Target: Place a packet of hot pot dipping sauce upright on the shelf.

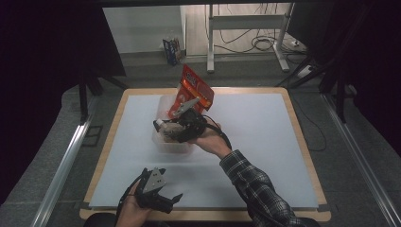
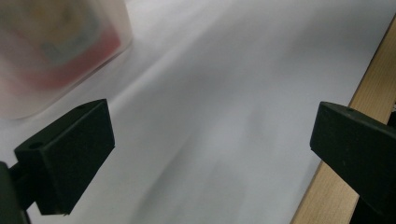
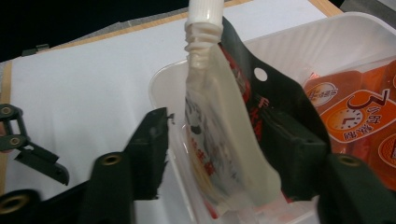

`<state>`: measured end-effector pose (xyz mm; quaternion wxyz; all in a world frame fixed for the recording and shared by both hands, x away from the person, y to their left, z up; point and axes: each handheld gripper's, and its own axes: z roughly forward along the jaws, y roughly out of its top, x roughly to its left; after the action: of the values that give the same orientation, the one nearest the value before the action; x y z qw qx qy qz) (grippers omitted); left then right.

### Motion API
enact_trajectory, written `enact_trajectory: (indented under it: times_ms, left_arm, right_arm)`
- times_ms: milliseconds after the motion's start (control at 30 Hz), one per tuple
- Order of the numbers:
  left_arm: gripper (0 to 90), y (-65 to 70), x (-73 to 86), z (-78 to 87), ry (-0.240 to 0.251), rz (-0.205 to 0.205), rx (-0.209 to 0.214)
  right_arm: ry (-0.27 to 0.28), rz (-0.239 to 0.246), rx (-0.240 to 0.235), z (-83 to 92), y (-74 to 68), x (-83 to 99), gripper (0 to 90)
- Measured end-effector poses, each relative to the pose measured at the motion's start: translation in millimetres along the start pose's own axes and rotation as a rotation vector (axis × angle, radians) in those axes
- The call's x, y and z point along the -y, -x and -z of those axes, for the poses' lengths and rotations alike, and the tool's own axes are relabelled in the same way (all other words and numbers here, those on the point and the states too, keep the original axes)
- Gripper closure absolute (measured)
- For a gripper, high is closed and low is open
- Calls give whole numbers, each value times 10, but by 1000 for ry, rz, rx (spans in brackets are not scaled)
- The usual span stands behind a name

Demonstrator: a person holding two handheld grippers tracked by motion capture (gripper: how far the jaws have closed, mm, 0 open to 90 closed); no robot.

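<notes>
Cream spouted pouch (image 3: 219, 140) upright in translucent tub (image 3: 336, 37), beside orange packet (image 3: 355, 116)

A: Dim room; the desk (image 1: 265, 137) is evenly lit from above, dark surrounds.
B: Left gripper view blurs the tub (image 2: 56, 51); soft shadows; right gripper view sharp, no glare.

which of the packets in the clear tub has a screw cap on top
The pale spouted pouch standing between the right gripper's jaws. The orange packet beside it is flat and capless.
</notes>
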<state>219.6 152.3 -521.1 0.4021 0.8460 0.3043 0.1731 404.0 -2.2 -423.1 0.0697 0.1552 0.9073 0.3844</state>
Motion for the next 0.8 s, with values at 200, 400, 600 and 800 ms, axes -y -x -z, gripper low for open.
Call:
enact_trajectory:
  times_ms: [200,400,600,800]
  left_arm:
    - [0,4,0,-1,3,-3,-1]
    - [0,4,0,-3,5,-2,0]
    - [0,11,0,-12,2,-4,4]
    - [0,16,-1,-15,0,-6,4]
  right_arm:
    - [6,21,17,58,-56,15,274]
    - [13,16,23,123,-80,42,198]
    - [18,17,34,172,-97,86,133]
    - [31,13,44,222,-100,144,77]
